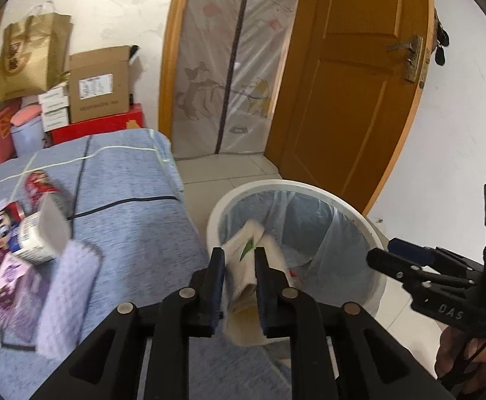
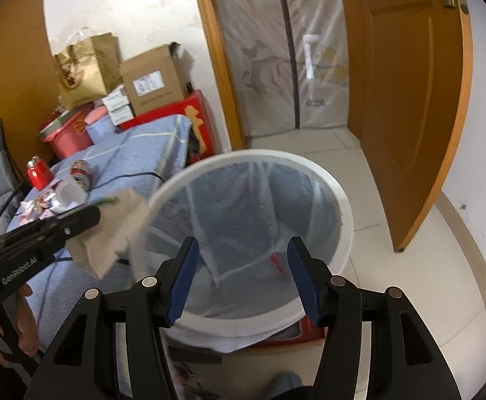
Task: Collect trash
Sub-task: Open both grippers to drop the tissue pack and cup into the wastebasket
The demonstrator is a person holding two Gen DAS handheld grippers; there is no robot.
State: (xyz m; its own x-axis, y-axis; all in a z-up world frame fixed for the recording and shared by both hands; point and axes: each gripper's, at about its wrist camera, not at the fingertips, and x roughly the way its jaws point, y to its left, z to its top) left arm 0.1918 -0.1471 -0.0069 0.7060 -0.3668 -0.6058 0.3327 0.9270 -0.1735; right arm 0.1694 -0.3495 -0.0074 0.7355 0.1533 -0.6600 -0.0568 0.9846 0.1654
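My left gripper (image 1: 239, 255) is shut on a crumpled beige paper bag (image 1: 246, 286) with a green mark, held at the near left rim of the white trash bin (image 1: 296, 188). The bin has a clear plastic liner. In the right wrist view the same bag (image 2: 116, 233) hangs from the left gripper (image 2: 93, 215) just left of the bin rim (image 2: 326, 180). My right gripper (image 2: 241, 250) is open and empty, above the near side of the bin. It also shows in the left wrist view (image 1: 381, 255) at the right of the bin.
A table with a blue cloth (image 1: 133, 206) left of the bin holds more trash: a red can (image 1: 39, 183), a white cup (image 1: 39, 236), wrappers and cartons (image 1: 6, 286). Boxes and a paper bag (image 1: 99, 83) stand behind. An orange door (image 1: 359, 83) stands open at right.
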